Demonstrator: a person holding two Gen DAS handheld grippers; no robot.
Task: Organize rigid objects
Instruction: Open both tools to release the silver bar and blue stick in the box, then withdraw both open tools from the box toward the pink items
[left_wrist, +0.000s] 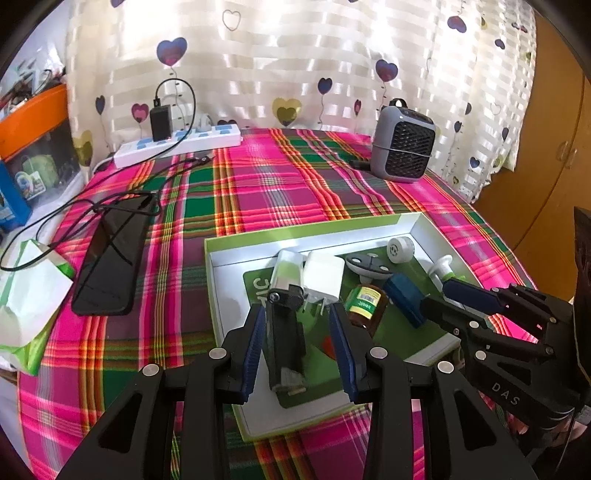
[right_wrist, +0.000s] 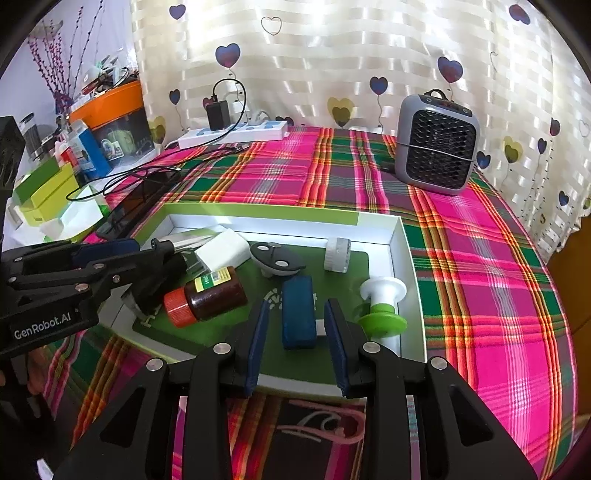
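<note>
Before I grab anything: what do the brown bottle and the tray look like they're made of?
Brown bottle: probably amber glass or clear plastic, since it's translucent with glossy highlights; orange ribbed cap looks plastic. Tray: likely cardboard, with thin, matte white walls, folded corners and a printed green outside.

Domestic room — a home interior.
Plaid tablecloth (left_wrist: 280, 184) across centre frame; heart-print curtain (left_wrist: 295, 62) along the top; power strip (left_wrist: 177, 142) upper left; small grey heater (right_wrist: 436, 144) upper right — household clutter far left.
</note>
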